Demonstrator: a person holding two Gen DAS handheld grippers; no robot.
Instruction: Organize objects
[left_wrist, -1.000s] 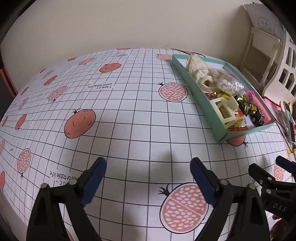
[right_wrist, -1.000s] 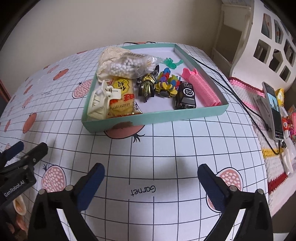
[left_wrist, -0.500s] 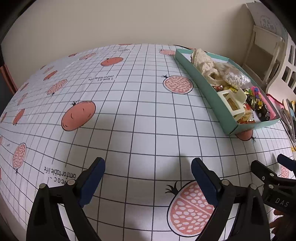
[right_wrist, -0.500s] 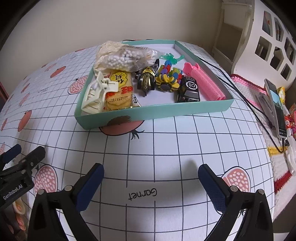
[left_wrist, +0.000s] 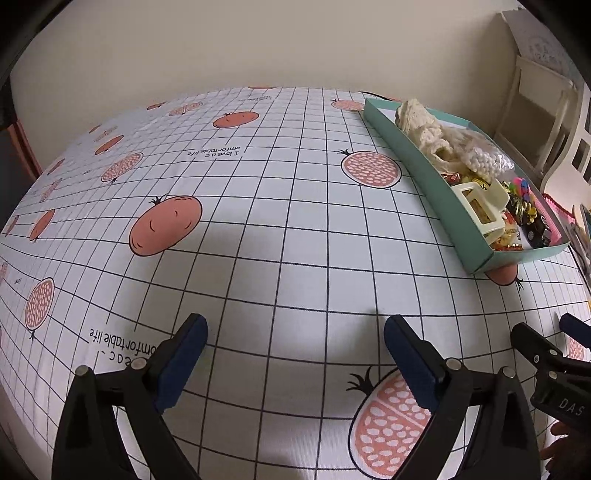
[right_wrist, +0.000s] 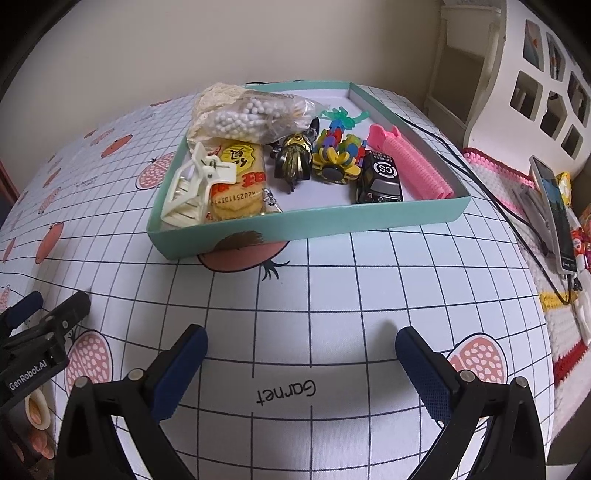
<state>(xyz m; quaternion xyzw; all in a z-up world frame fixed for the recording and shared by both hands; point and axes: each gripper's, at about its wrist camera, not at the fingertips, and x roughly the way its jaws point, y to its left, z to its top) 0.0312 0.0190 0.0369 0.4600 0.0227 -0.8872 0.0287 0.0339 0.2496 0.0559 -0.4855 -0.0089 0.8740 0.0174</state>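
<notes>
A shallow teal tray (right_wrist: 310, 223) sits on the gridded fruit-print tablecloth, straight ahead of my right gripper (right_wrist: 301, 354). It holds a cream claw clip (right_wrist: 195, 184), a yellow biscuit packet (right_wrist: 238, 181), a bag of white beads (right_wrist: 251, 112), a gold-black toy (right_wrist: 295, 158), a colourful flower toy (right_wrist: 338, 157), a black toy car (right_wrist: 382, 179) and a pink hair roller (right_wrist: 410, 166). My right gripper is open and holds nothing. The left gripper (left_wrist: 295, 345) is open too, over bare cloth, with the teal tray (left_wrist: 424, 173) far off to its right.
A phone (right_wrist: 556, 210) on a cable lies on a knitted mat (right_wrist: 495, 173) right of the table. A white shelf unit (right_wrist: 535, 66) stands at the back right. The table edge falls away on the right.
Both grippers have moved a little nearer the tray, which looms larger in the right wrist view. The jaws stay open and nothing in the tray has shifted.
</notes>
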